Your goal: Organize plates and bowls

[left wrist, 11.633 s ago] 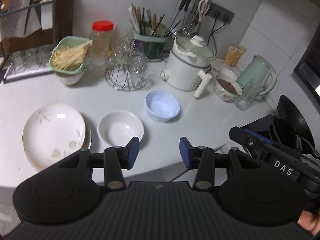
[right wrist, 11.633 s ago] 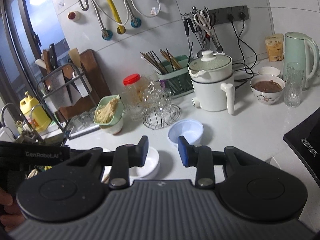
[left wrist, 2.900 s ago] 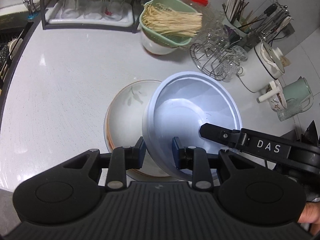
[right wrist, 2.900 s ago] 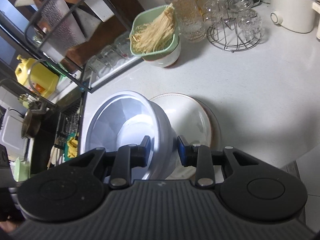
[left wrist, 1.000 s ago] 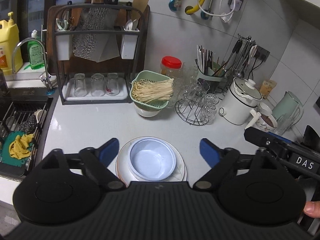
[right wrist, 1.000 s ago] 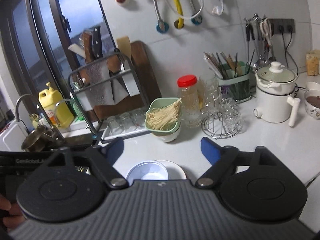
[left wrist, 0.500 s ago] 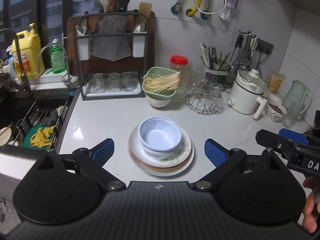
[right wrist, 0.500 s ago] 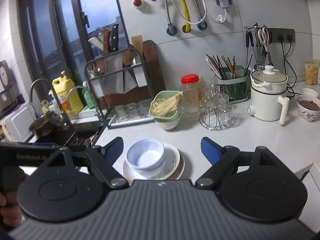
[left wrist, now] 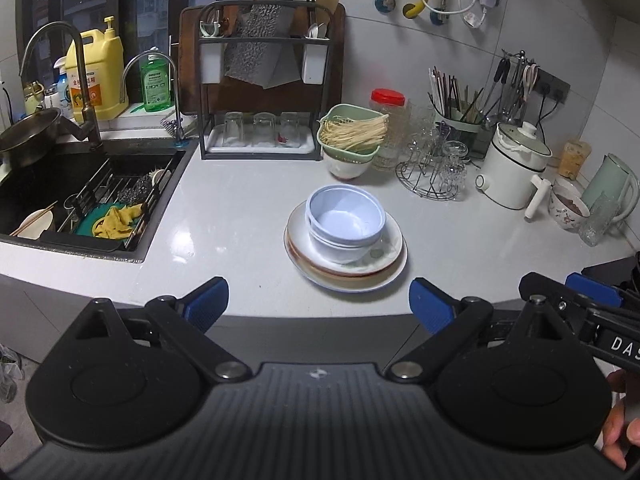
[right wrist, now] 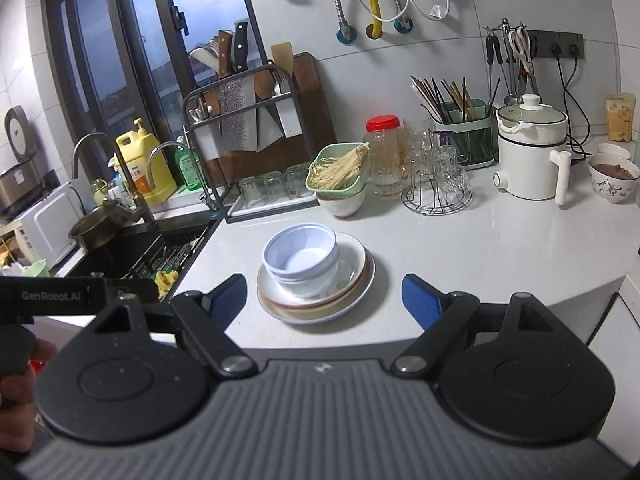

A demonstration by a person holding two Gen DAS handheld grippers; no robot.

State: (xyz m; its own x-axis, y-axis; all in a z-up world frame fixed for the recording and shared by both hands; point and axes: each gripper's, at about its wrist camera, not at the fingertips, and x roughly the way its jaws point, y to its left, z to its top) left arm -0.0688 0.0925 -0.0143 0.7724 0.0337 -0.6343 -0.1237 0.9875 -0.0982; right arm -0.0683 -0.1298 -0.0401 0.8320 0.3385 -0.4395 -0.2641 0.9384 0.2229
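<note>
1. Left black two-finger gripper w/ blue pads: spread wide, holding nothing, hovering off counter edge, short of the dishes.
2. Right black two-finger gripper w/ blue pads: also spread wide, nothing held, same standoff.
3. Pale blue round plastic bowl: nested upright in white ceramic bowl.
4. Both bowls sitting on stacked white round plates w/ brownish rim, set off-centre toward the plates' left.
5. Stack resting on white countertop, right of black sink, in front of green colander of pale noodles.
6. Wire glass rack & white lidded electric pot further right, well apart from stack.
</note>
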